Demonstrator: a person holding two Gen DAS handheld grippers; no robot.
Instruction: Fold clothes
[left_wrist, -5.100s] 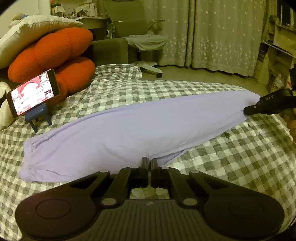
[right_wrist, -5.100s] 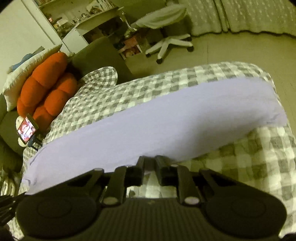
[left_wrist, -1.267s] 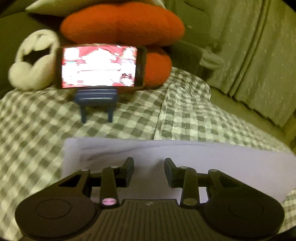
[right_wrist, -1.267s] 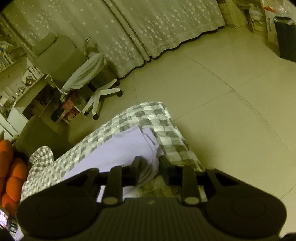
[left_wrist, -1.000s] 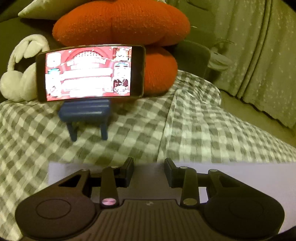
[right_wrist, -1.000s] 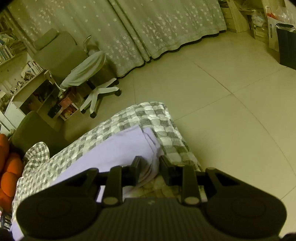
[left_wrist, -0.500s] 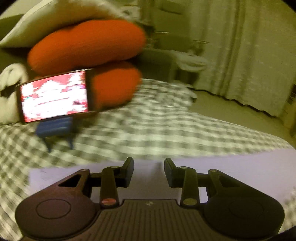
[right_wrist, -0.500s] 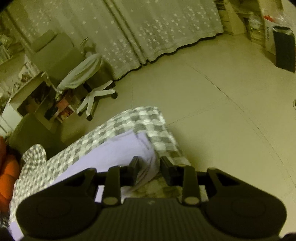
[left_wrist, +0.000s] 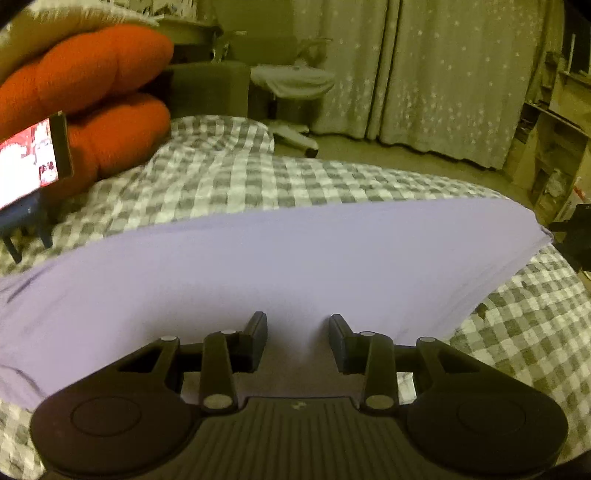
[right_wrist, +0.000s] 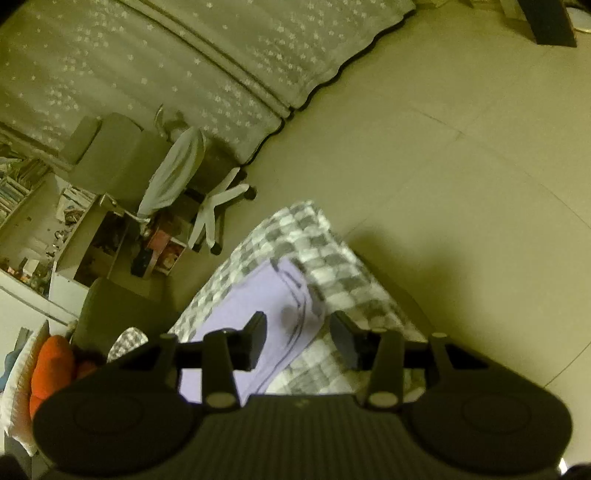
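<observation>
Lilac trousers (left_wrist: 295, 258) lie stretched flat and long across the checked bedcover (left_wrist: 229, 177), one end toward the phone (left_wrist: 26, 162) and orange cushion (left_wrist: 85, 77), the other at the bed's far corner near the floor.

Left gripper (left_wrist: 298, 338): jaws spread, nothing pinched. Cloth lies under and ahead of the tips, at the near long edge, about mid-length. Cannot tell whether the pads touch the fabric.

Right gripper (right_wrist: 298, 338): jaws opening. The trouser end (right_wrist: 291, 306), with its stacked dark hem lines, sits between them, but the pads look clear of it. I judge this a release after smoothing that end.

Step in hand, as I read it: garment is laid out once-folded and straight; next comes a crosswise fold, one end over to the other.

To do it well:
- Right: take all layers at the end together, close to the corner, so no layer lags.
- Left: pin or lift at the fold line, square across the length.
- Carry the end low and level, keep the long edges aligned, set down without dragging.

Risk: this end hangs near the bed edge; a loose grip could let it slide toward the floor.
</observation>
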